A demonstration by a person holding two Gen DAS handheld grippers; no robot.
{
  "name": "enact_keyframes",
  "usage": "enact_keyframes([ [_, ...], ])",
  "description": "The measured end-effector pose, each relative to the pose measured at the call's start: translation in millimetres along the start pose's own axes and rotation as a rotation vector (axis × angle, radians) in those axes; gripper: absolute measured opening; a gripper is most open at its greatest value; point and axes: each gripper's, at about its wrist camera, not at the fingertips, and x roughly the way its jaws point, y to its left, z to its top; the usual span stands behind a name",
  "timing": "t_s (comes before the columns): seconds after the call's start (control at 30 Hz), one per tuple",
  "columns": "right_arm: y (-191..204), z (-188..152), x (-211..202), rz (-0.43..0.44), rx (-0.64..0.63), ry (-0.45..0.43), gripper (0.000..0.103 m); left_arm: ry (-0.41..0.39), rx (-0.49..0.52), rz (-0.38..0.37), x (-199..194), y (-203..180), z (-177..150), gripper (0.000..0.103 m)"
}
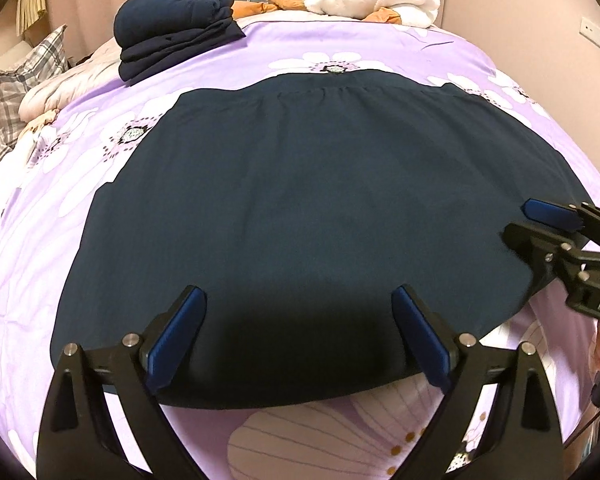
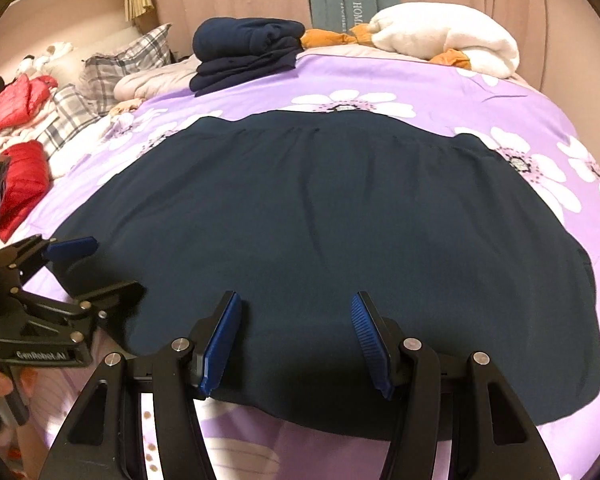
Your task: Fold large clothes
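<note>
Both tools, left tool (image 1: 298,334) and right tool (image 2: 296,342), hover with fingers apart over the near hem of the dark skirt (image 1: 300,200), lying flat and unfolded on the bed (image 1: 440,52). At 11 o'clock sits a folded navy stack (image 1: 172,32), apparently done.

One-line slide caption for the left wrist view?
Open left gripper hovers at near hem of flat dark garment on purple floral bedspread.
</note>
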Motion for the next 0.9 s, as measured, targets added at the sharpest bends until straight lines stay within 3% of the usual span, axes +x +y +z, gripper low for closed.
enact_keyframes([
  [0.33,-8,-5,-7,-0.002,0.035,-0.011,0.057,0.000,-0.026,0.004,-6,14,-8,0.099],
  [0.9,-37,-10,-23,0.139,0.221,-0.063,0.057,-0.028,-0.065,0.024,-21,33,-18,0.099],
])
